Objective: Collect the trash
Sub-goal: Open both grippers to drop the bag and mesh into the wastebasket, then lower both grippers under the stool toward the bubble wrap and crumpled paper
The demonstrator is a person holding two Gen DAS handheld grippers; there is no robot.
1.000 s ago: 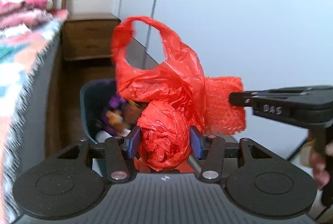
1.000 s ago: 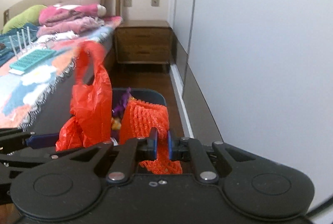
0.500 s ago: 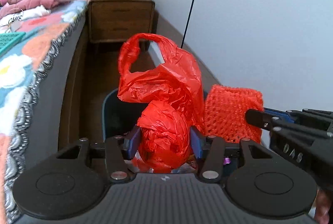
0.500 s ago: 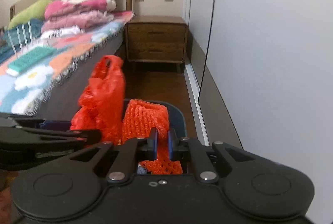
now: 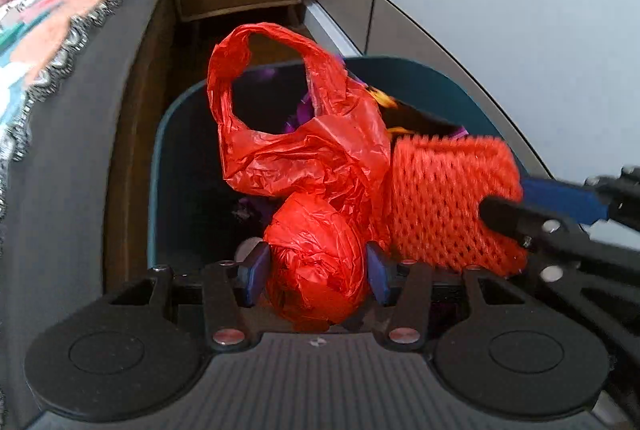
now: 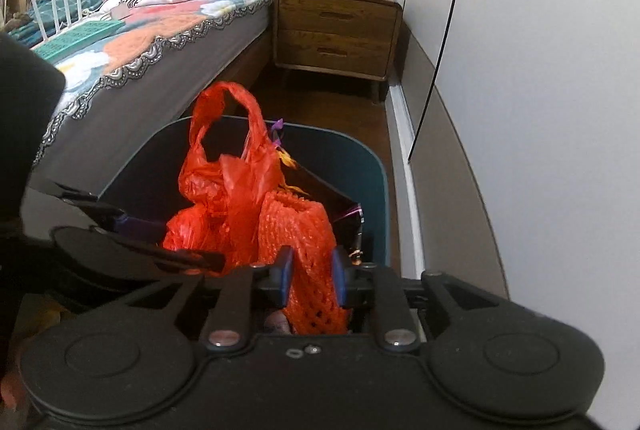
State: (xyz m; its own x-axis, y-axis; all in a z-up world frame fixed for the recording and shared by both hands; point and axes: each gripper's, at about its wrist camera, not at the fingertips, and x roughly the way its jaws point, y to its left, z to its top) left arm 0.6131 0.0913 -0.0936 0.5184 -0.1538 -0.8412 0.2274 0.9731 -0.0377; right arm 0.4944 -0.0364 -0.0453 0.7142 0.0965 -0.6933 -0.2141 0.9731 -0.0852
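The red plastic bag (image 5: 316, 262), its knotted end clamped in the left gripper (image 5: 316, 274), hangs over the open teal bin (image 6: 376, 166), touching the orange foam net (image 6: 304, 230) just beside it. The right gripper (image 6: 310, 274) has just been opening, the net loose between its jaws. I judge the net may snag on the bag or slide onto the bin's rim, nearer the wardrobe (image 6: 540, 70).

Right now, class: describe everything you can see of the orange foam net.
The net is orange foam mesh with diamond holes, a soft, flattened sleeve. It hangs over the open blue bin, between the right gripper's jaws, which have just been opening. Its left side touches the red bag. Wrappers lie in the bin beyond it.
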